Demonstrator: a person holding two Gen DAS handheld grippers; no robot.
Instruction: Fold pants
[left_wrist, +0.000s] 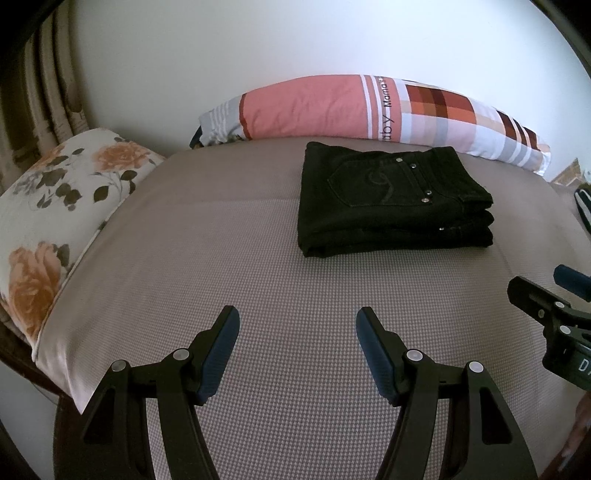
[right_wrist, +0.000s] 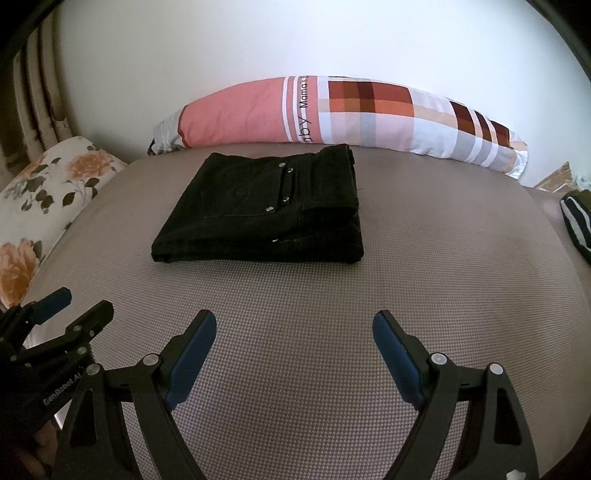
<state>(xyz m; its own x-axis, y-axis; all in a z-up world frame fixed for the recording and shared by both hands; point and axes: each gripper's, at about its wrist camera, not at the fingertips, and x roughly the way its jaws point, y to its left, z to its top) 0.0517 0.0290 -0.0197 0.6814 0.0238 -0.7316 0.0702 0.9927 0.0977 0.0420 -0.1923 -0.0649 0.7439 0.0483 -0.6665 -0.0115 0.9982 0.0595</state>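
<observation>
folded black pants (right_wrist: 258, 206) on bed, pillow (right_wrist: 332, 110) reading "mama's baby"

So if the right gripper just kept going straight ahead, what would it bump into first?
Probably the bed cover itself, since the open right gripper looks angled down at it. If it skimmed above, it might clip the right edge of the folded pants, then the pillow. Depth is hard to judge.
</observation>
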